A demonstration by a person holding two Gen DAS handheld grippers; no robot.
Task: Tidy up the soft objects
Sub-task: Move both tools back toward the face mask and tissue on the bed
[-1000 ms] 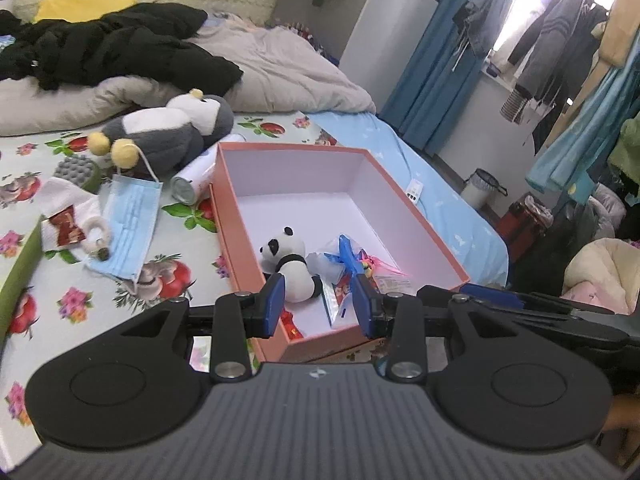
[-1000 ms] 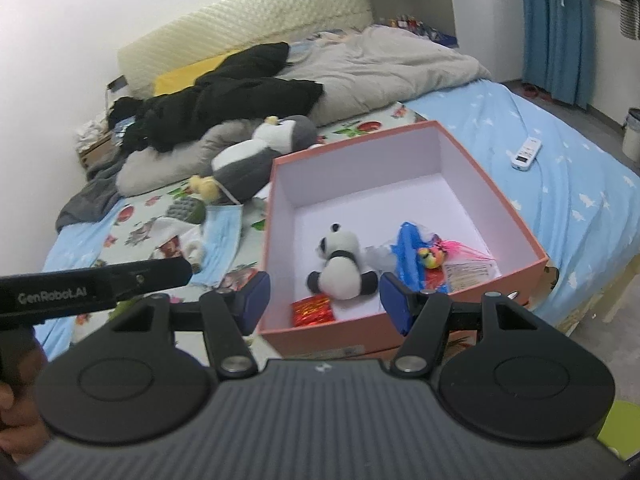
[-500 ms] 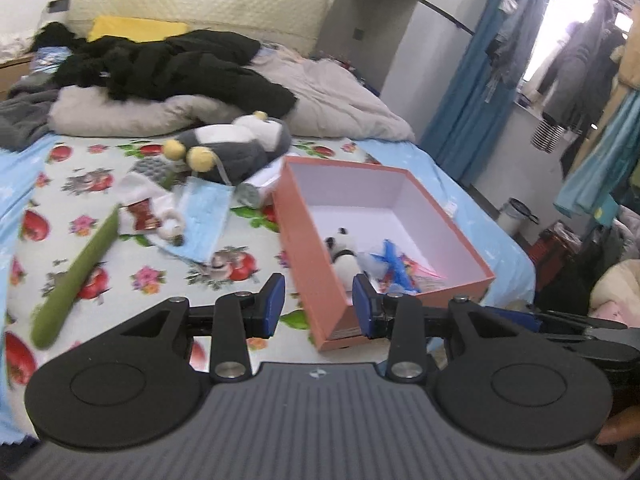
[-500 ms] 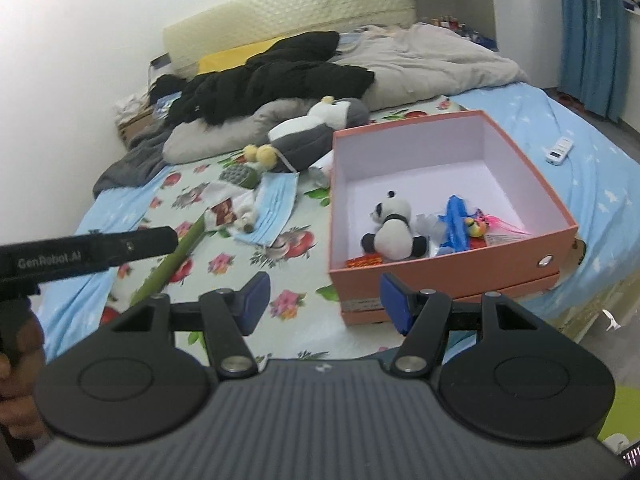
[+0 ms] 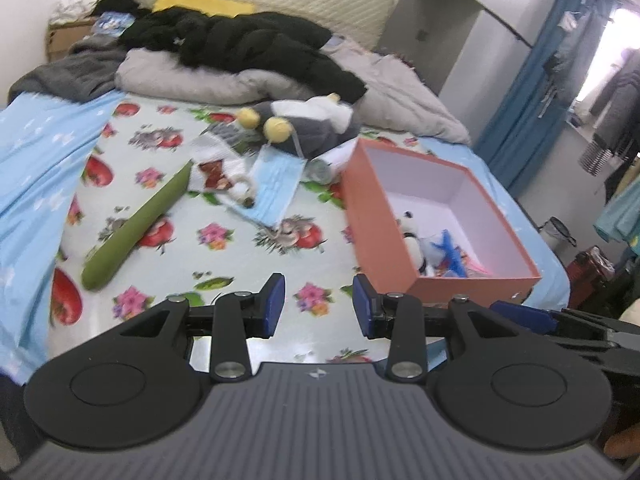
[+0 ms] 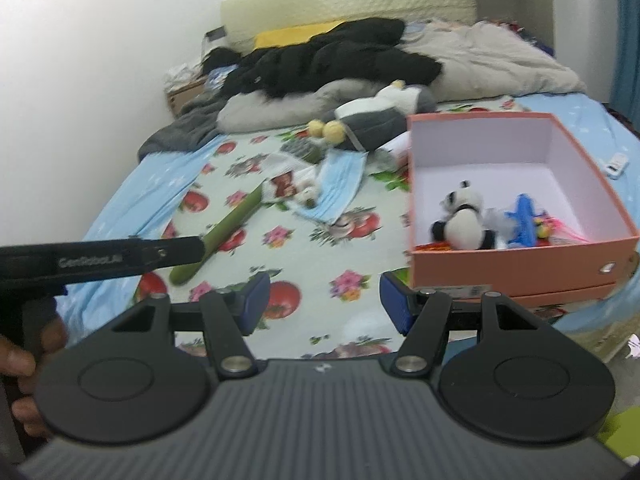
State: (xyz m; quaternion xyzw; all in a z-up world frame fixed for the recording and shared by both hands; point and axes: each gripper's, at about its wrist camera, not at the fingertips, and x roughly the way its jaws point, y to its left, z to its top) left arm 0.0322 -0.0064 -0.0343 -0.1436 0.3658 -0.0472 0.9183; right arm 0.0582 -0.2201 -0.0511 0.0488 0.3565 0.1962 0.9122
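**Both tongs empty and pulled back: pick the next soft thing with care**

Your left gripper (image 5: pixel 316 302) hangs over the flowered bedsheet (image 5: pixel 240 256) with its blue pads apart and nothing between them. Your right gripper (image 6: pixel 320 300) is the same: pads spread wide, empty, just short of the near corner of the pink box (image 6: pixel 520 264). The box sits on the bed's right side and already holds the panda plush (image 6: pixel 462 222), a blue toy (image 6: pixel 522 220) and a few small bits. Still out on the sheet are the green plush stick (image 5: pixel 136 228), the blue face mask (image 5: pixel 276 186), a white pouch with a red print (image 5: pixel 214 170) and the penguin plush (image 5: pixel 308 128) near the grey duvet (image 5: pixel 224 84).

What could go wrong, as I judge it:
- The mask lies flat and thin, partly under the pouch. A pinch there may grab the sheet too, or drag the pouch along by accident.
- The green stick is long. Take it by one end and it will likely droop and catch the box wall; a grip near the middle looks safer.
- The penguin is bulky and may be wider than your open pads, so a shallow bite on the fur could slip.
- The box sits near the bed's edge; a knock from the right gripper could push it off.
- Both views are blurred, so line up before you close.

Compared with a second ago, both cameras have drawn back from the box: then it filled the view with the panda right ahead of the pads; now the whole bed shows, and the left gripper has swung toward the loose items. Both pairs of pads remain apart, the left now spread wider.
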